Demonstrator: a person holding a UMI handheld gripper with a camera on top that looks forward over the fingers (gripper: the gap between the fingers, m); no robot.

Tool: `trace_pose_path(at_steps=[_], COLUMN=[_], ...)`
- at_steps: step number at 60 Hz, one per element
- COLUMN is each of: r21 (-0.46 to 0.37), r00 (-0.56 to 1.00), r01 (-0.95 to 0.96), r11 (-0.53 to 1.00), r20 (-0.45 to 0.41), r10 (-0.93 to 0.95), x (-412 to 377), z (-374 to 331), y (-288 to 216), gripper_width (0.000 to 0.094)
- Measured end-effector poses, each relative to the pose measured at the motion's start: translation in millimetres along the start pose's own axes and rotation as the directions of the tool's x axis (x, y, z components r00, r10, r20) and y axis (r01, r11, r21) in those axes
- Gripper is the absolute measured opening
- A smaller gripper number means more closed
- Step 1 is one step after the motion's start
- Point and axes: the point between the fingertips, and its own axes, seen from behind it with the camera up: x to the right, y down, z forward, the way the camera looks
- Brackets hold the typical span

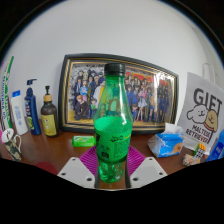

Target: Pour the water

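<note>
Here the gripper point(112, 172) had its two fingers spread to either side of a green plastic bottle point(112, 128), which stood upright between them with its black cap point(114, 70) on. The magenta pads point(90, 160) on the inner faces of the fingers flanked the lower body of the bottle; whether both pads pressed on the plastic or left a sliver of gap could not be told, since the bottle's base was hidden down between the fingers. The bottle appeared to hold clear liquid up to about its middle, with a paler band at that level.

The bottle rose over a brown wooden table point(50, 148). Just behind it, leaning against the pale wall, stood a framed group photograph point(118, 94) with a dark, gilt-edged frame. To the left of the frame stood a small dark glass bottle with a yellow label point(48, 113), and further left a dark blue pump bottle point(32, 108) and a white tube-like bottle point(17, 112). A small green object point(84, 142) lay on the table just beside the left finger. To the right sat a pale blue packet point(166, 144), and beyond it a white paper bag printed with "GIFT" point(201, 118).
</note>
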Motion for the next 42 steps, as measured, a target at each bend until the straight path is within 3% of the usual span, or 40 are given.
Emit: trace_pose_path(at_steps=[11,22,32,42], r21=[-0.005,0.029,0.042,0.041], r00=[0.990,0.867,0.551,0.186], r01=[0.127,0.489,0.832,0.982], r11=[0.992,0.872,0.554,0.182], r20=[-0.061,-0.127,-0.191,-0.197], r10=[-0.127,-0.482,-0.813,-0.963], x=[6,-21,-78,-136], z=[-19,-43,-55,-61], y=[-30,-98,-142,-139], gripper_width=[0.0342,0.0340,0.0342,0.0342])
